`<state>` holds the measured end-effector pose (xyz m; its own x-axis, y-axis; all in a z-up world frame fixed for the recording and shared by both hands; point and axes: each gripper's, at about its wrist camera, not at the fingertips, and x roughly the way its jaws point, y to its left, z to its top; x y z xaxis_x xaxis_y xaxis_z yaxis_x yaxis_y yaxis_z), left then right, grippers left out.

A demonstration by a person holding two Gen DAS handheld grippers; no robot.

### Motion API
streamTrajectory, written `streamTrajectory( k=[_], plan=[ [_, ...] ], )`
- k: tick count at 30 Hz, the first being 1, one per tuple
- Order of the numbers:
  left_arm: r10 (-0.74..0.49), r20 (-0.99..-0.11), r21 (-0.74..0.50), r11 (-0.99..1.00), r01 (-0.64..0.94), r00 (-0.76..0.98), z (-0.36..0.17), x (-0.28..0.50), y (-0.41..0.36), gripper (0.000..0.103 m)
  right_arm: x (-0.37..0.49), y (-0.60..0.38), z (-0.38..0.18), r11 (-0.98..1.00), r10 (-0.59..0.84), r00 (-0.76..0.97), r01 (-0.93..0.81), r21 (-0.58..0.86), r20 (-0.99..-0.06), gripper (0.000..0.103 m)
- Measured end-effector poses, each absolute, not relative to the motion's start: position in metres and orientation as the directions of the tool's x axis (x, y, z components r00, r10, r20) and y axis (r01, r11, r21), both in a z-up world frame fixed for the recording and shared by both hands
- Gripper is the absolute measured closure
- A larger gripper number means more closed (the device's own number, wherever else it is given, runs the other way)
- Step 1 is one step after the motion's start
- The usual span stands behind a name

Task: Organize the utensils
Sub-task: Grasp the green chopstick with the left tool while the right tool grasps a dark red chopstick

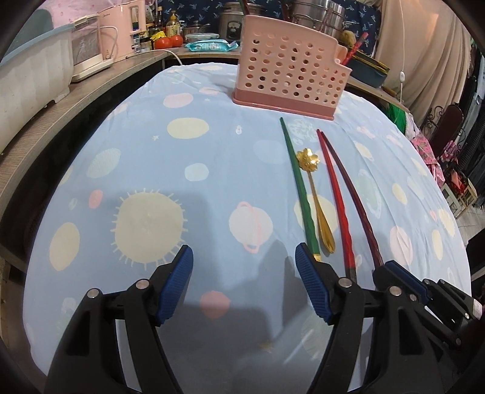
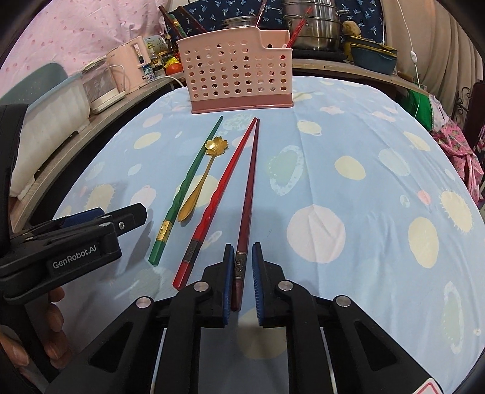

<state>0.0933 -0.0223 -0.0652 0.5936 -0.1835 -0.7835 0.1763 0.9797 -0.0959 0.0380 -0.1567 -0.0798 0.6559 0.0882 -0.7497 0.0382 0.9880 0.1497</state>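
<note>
Over the tablecloth (image 1: 212, 145), left tongs (image 1: 244, 285) gape; right tongs (image 2: 241, 282) straddle the maroon chopstick (image 2: 250, 181), unclenched.

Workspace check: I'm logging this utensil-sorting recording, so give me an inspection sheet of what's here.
Surface: table under a blue planet-print cloth, slightly wrinkled.
Job's things: pink perforated holder upright at the far side; green chopstick, gold flower spoon, red chopstick and dark red chopstick lie side by side in front of it.
Clutter: nothing seen on the cloth.
Grippers: left gripper open, jaws wide, empty; right gripper jaws around the dark red chopstick's end, a gap showing, not clamped.
Cables: white cord hanging at right.
Surroundings: pink kettle, steel pots, tomatoes on the side counter.
</note>
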Motion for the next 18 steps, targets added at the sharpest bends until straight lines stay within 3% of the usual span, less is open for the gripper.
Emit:
streamTrajectory(
  k=[14,18],
  plan=[
    [-0.238,-0.781,-0.101,0.96,0.259,0.577,-0.07,0.084,-0.043,0.036,0.033,-0.165,-0.081,0.987,0.071,0.66,0.06,0.147,-0.748,0.096],
    [-0.243,-0.776,-0.093,0.957,0.275,0.582,-0.071,0.082,-0.047,0.043,0.033,-0.165,-0.081,0.987,0.07,0.66,0.061,0.146,-0.748,0.096]
  ],
)
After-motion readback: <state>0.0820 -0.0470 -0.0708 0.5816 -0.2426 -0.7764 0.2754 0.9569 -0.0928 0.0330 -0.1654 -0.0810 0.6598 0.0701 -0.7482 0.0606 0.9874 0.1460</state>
